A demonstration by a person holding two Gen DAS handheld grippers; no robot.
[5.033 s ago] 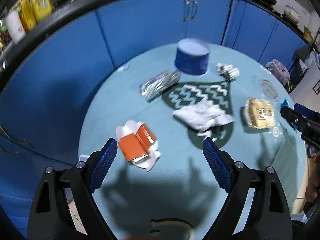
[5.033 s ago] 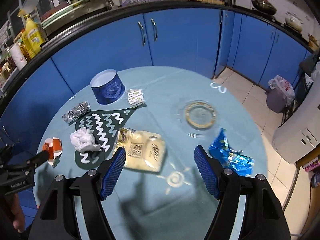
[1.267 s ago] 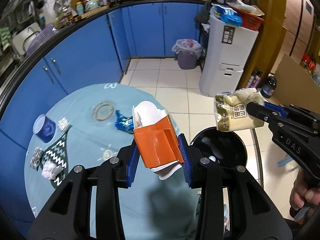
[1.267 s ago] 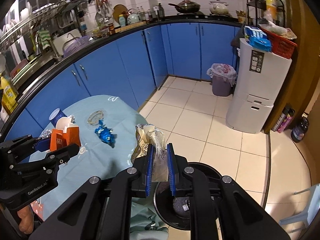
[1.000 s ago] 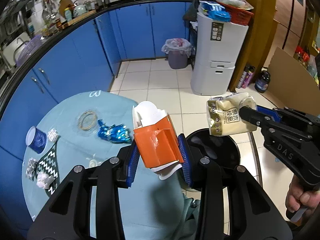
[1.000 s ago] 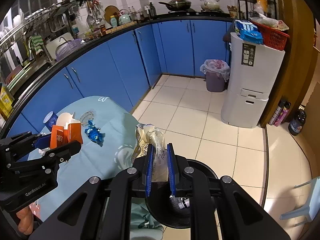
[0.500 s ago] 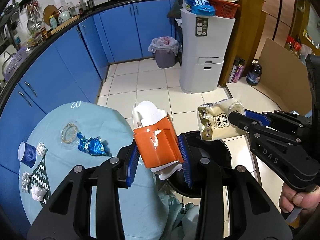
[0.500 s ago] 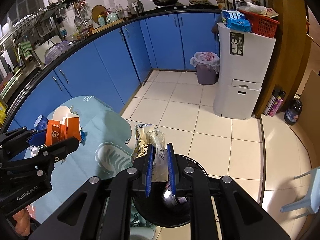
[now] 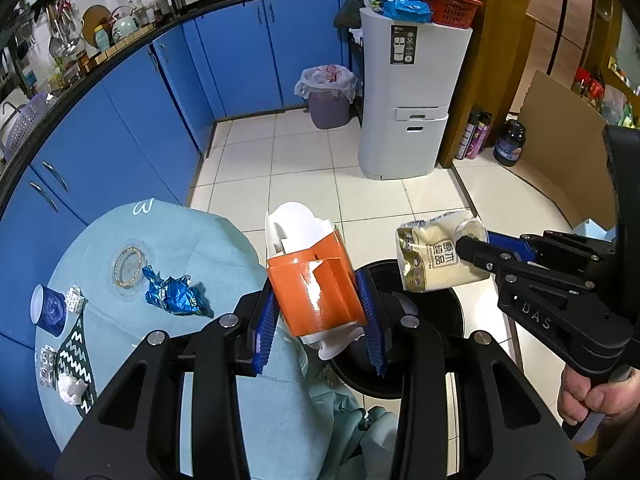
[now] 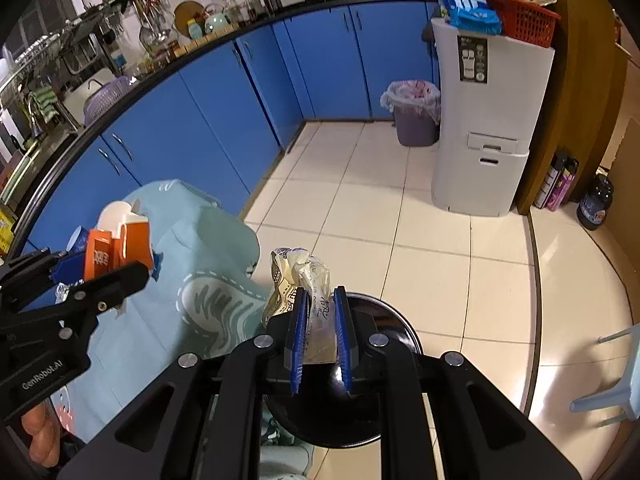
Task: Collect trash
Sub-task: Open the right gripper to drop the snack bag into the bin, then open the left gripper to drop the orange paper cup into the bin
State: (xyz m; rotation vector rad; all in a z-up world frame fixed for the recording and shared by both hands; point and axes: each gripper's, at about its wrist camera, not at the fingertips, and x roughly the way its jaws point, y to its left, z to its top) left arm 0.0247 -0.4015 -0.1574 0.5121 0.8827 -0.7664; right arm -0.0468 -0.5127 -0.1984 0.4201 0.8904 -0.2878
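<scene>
Left claw (image 9: 320,312) clamped on orange carton (image 9: 316,288). Right claw (image 10: 320,320) clamped on cream snack bag (image 10: 298,280), black bin (image 9: 440,320) at its 6 o'clock.

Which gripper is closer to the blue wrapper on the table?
Left. The left gripper, holding the orange carton, is beside the blue wrapper; the right gripper is farther off, above the black bin.

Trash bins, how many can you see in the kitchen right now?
2: a black bin on the floor below both held items, and a bag-lined bin by the blue cabinets. Others may be hidden.
</scene>
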